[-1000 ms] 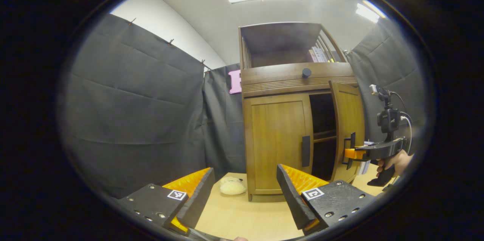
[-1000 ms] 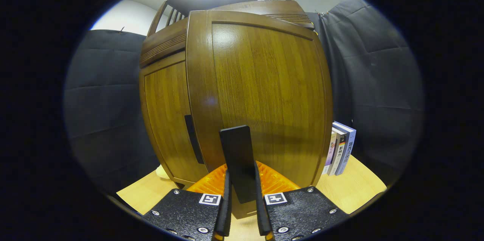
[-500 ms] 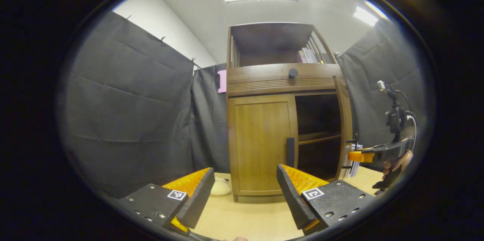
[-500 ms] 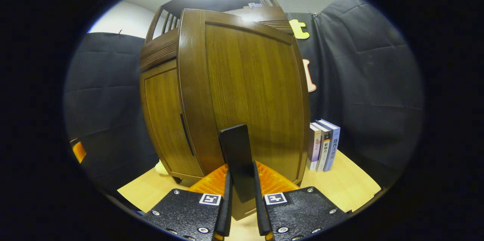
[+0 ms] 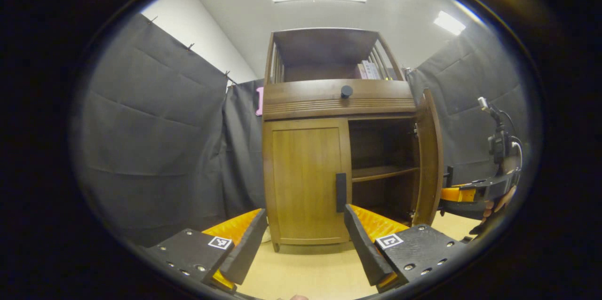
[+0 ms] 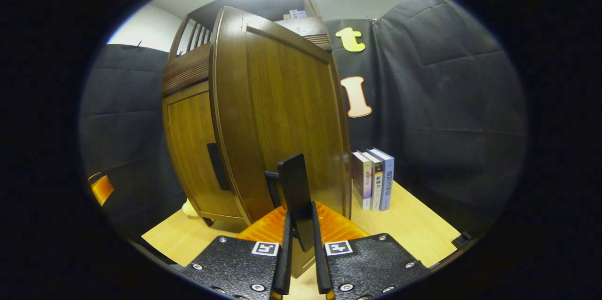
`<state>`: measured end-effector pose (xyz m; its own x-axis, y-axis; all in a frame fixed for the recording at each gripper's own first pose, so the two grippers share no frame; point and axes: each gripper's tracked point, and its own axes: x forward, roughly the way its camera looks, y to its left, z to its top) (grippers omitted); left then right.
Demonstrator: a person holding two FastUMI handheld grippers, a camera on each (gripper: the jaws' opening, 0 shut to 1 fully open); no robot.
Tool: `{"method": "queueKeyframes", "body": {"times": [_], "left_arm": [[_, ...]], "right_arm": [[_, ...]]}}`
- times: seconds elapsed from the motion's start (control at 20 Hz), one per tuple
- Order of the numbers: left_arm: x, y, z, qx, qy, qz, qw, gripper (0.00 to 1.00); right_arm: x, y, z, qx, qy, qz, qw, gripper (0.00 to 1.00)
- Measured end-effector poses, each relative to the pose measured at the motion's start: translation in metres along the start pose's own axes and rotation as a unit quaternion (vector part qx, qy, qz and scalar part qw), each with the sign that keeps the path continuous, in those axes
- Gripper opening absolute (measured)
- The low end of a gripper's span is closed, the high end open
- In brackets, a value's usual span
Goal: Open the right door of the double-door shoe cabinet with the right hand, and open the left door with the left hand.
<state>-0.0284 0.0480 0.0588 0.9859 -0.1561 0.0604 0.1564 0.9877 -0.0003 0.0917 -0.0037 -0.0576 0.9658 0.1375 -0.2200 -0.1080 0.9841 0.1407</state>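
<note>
— Swung wider than half a second back, the right door (image 5: 427,159) of the brown wooden shoe cabinet (image 5: 338,98) now stands nearly edge-on in the left gripper view, baring a shelf; the left gripper (image 5: 301,239) hangs before it, jaws apart and empty.

— And the left door (image 5: 305,180)?

— Shut, its black bar handle (image 5: 341,185) just above that gripper.

— Right gripper view?

— The right gripper (image 6: 301,262) is clamped on the right door's black handle (image 6: 295,196). Upright books (image 6: 374,178) stand beside the cabinet on the pale wooden table (image 6: 423,229).

— Next?

— Probably release, then the left gripper closes on the left handle and pulls.
</note>
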Motion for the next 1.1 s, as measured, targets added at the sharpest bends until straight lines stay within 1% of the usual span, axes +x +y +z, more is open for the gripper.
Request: {"method": "queueKeyframes", "body": {"times": [0.1, 0.15, 0.2, 0.4, 0.45, 0.55, 0.75, 0.8, 0.85, 0.9, 0.95, 1.0, 1.05, 1.1], "left_arm": [[0.0, -0.009, -0.002, 0.0, 0.002, -0.008, 1.0, 0.99], [0.001, -0.011, -0.001, -0.001, 0.004, -0.012, 1.0, 0.99], [0.001, -0.015, 0.0, -0.002, 0.004, -0.016, 1.0, 0.99], [-0.002, -0.029, 0.002, 0.0, 0.003, -0.027, 1.0, 0.99], [-0.002, -0.032, 0.001, 0.002, 0.003, -0.029, 1.0, 0.99], [-0.001, -0.036, 0.0, 0.004, 0.004, -0.034, 0.999, 0.99], [0.001, -0.047, -0.001, 0.003, 0.004, -0.045, 0.999, 0.99], [0.002, -0.05, -0.001, 0.003, 0.004, -0.047, 0.999, 0.99], [0.004, -0.054, 0.001, 0.003, 0.003, -0.051, 0.999, 0.99], [0.006, -0.058, 0.002, 0.003, 0.003, -0.054, 0.999, 0.94], [0.006, -0.062, 0.003, 0.002, 0.002, -0.057, 0.998, 0.94], [0.007, -0.065, 0.003, 0.002, 0.001, -0.061, 0.998, 0.94], [0.008, -0.067, 0.003, 0.003, 0.0, -0.064, 0.998, 0.94], [0.009, -0.071, 0.003, 0.005, 0.0, -0.066, 0.998, 0.94]], "right_arm": [[-0.005, -0.013, 0.012, 0.005, -0.017, -0.01, 1.0, 0.2], [-0.006, -0.019, 0.017, 0.008, -0.024, -0.018, 1.0, 0.23], [-0.006, -0.027, 0.02, 0.008, -0.026, -0.025, 0.999, 0.21], [-0.01, -0.051, 0.018, 0.014, -0.024, -0.043, 0.999, 0.2], [-0.01, -0.057, 0.016, 0.015, -0.022, -0.049, 0.998, 0.17], [-0.013, -0.066, 0.014, 0.019, -0.019, -0.053, 0.998, 0.14], [-0.019, -0.086, 0.015, 0.019, -0.024, -0.063, 0.998, 0.14], [-0.022, -0.088, 0.016, 0.017, -0.024, -0.063, 0.998, 0.07], [-0.023, -0.092, 0.015, 0.013, -0.024, -0.067, 0.997, 0.14], [-0.024, -0.095, 0.015, 0.008, -0.024, -0.068, 0.997, 0.14], [-0.027, -0.098, 0.015, 0.007, -0.025, -0.071, 0.997, 0.18], [-0.03, -0.102, 0.017, 0.005, -0.027, -0.076, 0.997, 0.26], [-0.033, -0.108, 0.018, 0.004, -0.028, -0.082, 0.996, 0.17], [-0.038, -0.114, 0.018, 0.003, -0.029, -0.089, 0.996, 0.23]]}}
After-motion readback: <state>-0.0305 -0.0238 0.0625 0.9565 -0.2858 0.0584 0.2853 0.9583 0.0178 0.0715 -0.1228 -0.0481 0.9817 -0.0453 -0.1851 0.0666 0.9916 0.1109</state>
